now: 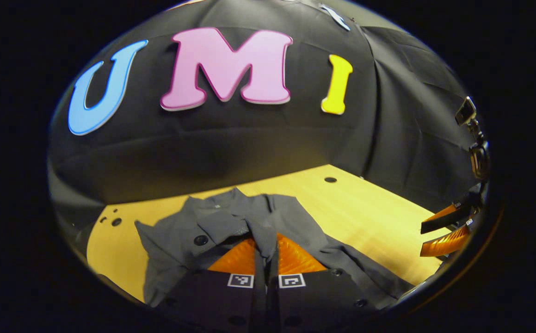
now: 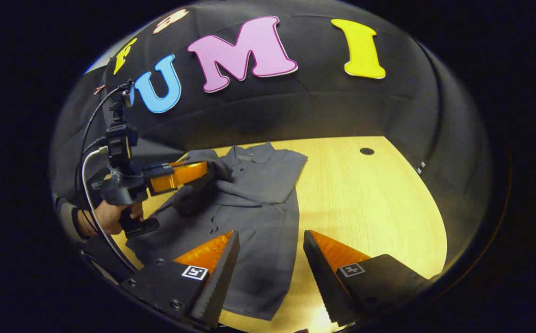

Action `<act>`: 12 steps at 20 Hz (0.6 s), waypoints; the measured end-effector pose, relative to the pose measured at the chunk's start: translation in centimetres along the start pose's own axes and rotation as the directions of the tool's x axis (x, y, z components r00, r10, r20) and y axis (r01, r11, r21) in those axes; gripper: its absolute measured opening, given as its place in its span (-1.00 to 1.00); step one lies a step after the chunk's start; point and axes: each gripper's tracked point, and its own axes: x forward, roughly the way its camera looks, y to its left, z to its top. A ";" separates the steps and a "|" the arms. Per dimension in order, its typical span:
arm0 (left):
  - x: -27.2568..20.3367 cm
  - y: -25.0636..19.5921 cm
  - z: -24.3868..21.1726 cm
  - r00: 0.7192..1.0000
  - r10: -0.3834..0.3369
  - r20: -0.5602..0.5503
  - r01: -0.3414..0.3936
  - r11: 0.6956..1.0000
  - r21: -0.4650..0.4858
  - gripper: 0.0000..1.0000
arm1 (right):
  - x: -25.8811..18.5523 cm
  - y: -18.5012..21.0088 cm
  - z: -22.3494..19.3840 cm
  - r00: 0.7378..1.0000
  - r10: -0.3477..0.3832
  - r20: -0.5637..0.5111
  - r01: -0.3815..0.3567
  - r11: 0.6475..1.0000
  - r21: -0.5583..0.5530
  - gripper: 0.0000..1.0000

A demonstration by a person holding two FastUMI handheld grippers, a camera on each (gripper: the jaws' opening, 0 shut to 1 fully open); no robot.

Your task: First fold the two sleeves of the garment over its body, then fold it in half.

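- The grey garment (image 2: pixel 254 208) lay spread on the wooden table (image 2: pixel 378 208), collar toward the booth wall.
- The left gripper (image 1: pixel 266 252) was clenched on a grey sleeve (image 1: pixel 261 231), the cloth pinched between its orange fingers (image 1: pixel 235 259) above the garment's body.
- In the right gripper view, a hand (image 2: pixel 110 217) held that gripper over the garment's far side.
- The right gripper (image 2: pixel 271 259) hovered released above the garment's lower hem, jaws wide apart, touching nothing.
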 end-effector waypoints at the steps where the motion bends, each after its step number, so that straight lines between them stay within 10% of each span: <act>1: 0.1 -0.6 -1.5 1.000 -0.013 -0.027 0.013 1.000 -0.011 -0.88 | -0.1 -0.2 -0.7 1.000 -0.004 -0.011 0.004 1.000 0.008 0.74; 4: 0.7 -1.7 -4.4 0.995 -0.040 -0.092 0.035 0.997 -0.064 -0.60 | -0.3 -0.9 -2.0 0.999 -0.022 -0.031 0.022 1.000 0.010 0.76; 12: -2.2 -1.3 -5.4 0.995 -0.055 -0.077 0.049 0.996 -0.078 0.92 | -4.3 -4.6 -3.7 0.988 -0.154 -0.004 0.154 0.988 0.025 0.81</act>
